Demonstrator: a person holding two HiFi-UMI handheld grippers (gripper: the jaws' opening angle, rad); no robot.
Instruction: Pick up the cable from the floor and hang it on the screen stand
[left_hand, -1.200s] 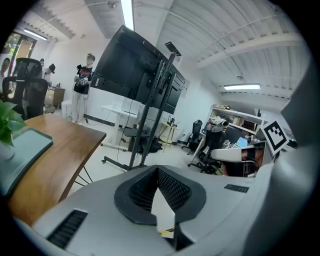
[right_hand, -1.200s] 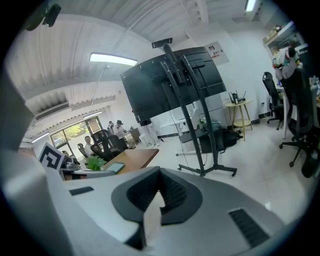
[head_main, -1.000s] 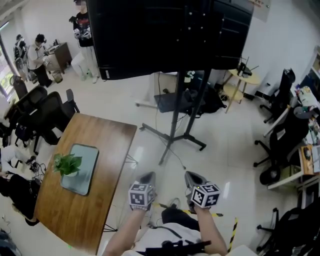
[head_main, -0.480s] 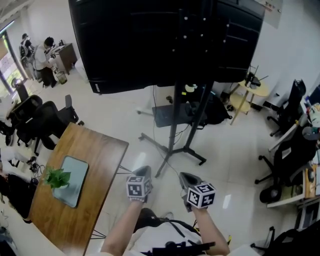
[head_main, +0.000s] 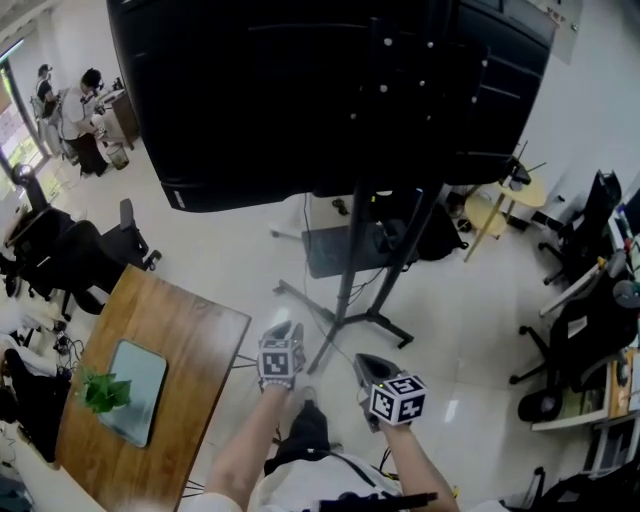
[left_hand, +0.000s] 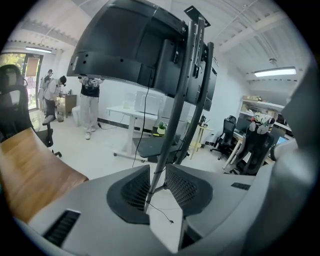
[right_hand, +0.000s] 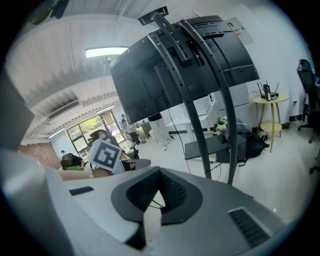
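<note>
The big black screen (head_main: 330, 90) hangs on a black stand (head_main: 350, 260) whose legs spread over the white floor. A thin black cable (left_hand: 161, 216) with a small plug end lies on the floor by the nearest leg; in the head view the cable (head_main: 338, 343) is a faint line. My left gripper (head_main: 283, 330) points at the stand base. Its jaws have just been opening, and the left gripper (left_hand: 157, 172) shows a narrow gap with nothing between the pads. My right gripper (head_main: 368, 365) is shut, tips together (right_hand: 160, 175). A thin dark line shows behind them; I cannot tell what it is.
A wooden table (head_main: 150, 340) with a potted plant (head_main: 103, 392) stands at the left. Office chairs (head_main: 60, 255) sit beyond it, more chairs (head_main: 585, 330) at the right. A low dark platform (head_main: 335, 250) and a small round table (head_main: 500, 215) lie behind the stand. People (head_main: 85, 110) work far left.
Both grippers have moved forward toward the stand base, and the screen looms larger. The left jaws have parted a little. The right jaws stay together.
</note>
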